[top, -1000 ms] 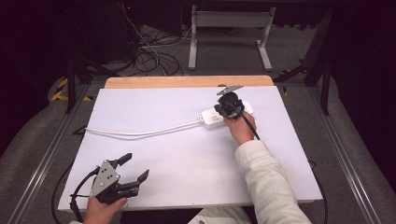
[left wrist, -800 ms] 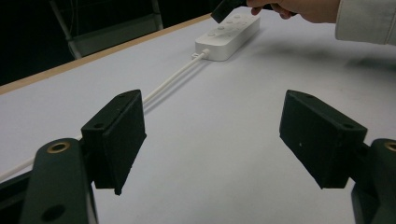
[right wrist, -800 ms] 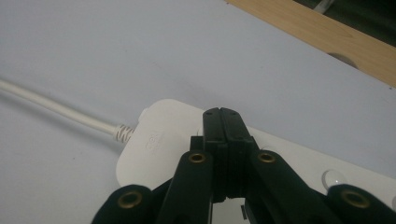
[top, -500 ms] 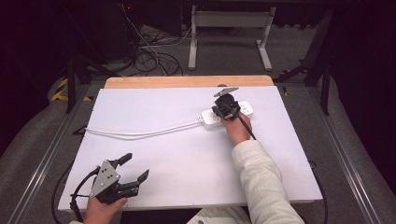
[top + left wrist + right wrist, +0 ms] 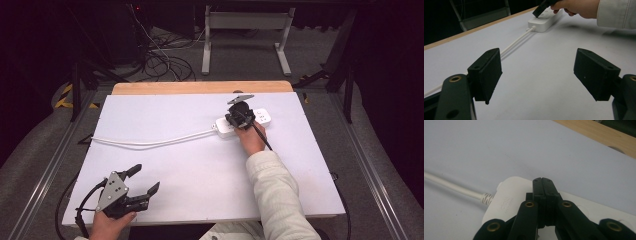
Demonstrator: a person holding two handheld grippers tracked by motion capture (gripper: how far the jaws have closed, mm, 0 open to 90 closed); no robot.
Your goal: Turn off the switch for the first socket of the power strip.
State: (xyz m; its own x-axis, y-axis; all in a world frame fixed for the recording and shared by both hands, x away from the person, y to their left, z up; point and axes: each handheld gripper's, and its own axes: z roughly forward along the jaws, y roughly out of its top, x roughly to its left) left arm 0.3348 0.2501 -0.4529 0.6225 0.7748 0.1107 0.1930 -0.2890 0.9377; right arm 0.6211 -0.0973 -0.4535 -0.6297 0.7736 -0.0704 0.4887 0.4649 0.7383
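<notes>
While the right claw (image 5: 235, 119) hangs over the white power strip (image 5: 243, 121) with its jaws pressed flat against each other and nothing between them, the strip itself lies on the far right part of the white surface (image 5: 200, 165), close to the wooden strip (image 5: 200, 88) along the far edge. Seen in the right gripper view, the closed tips of the right claw (image 5: 545, 180) sit directly above the strip's cable end, over the rounded corner of the power strip (image 5: 506, 200); whether the tips touch the plastic cannot be told from that angle. From that end a white cable (image 5: 150, 142) runs leftward across the surface in a shallow curve toward its left edge. A hand (image 5: 250, 140) in a pale sleeve (image 5: 275, 195) holds this claw from the near side, tilted toward the strip.

Well apart from all this, the left claw (image 5: 141, 181) rests at the near left corner of the surface, jaws spread wide and holding nothing. Its own view looks along the surface between the two black pads (image 5: 486, 72), with the cable (image 5: 516, 42) leading away to the power strip (image 5: 546, 20) in the distance, where the other hand (image 5: 574, 7) bends over it.
</notes>
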